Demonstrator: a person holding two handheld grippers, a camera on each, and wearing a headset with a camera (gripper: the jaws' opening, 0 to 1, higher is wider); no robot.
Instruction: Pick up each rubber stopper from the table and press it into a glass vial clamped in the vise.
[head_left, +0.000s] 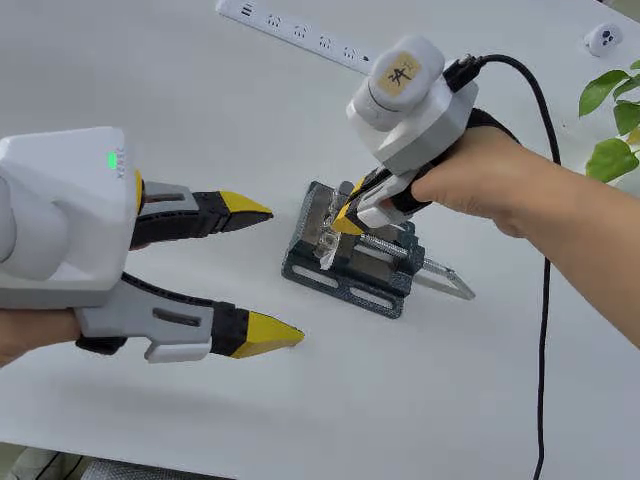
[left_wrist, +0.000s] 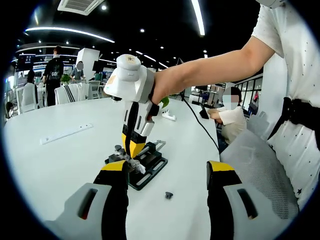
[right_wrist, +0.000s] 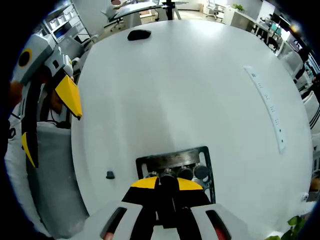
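A dark metal vise stands mid-table and clamps a row of small glass vials. My right gripper points down onto them, shut on a dark rubber stopper right over the vise. Beside it, two vials carry dark stoppers. My left gripper hovers open to the left of the vise with nothing between its jaws. One loose stopper lies on the table between the left gripper and the vise; the same loose stopper lies left of the vise in the right gripper view.
A white power strip lies along the far edge. A black cable trails from the right gripper down the right side. Plant leaves and a small white object sit at the far right. The vise handle sticks out rightward.
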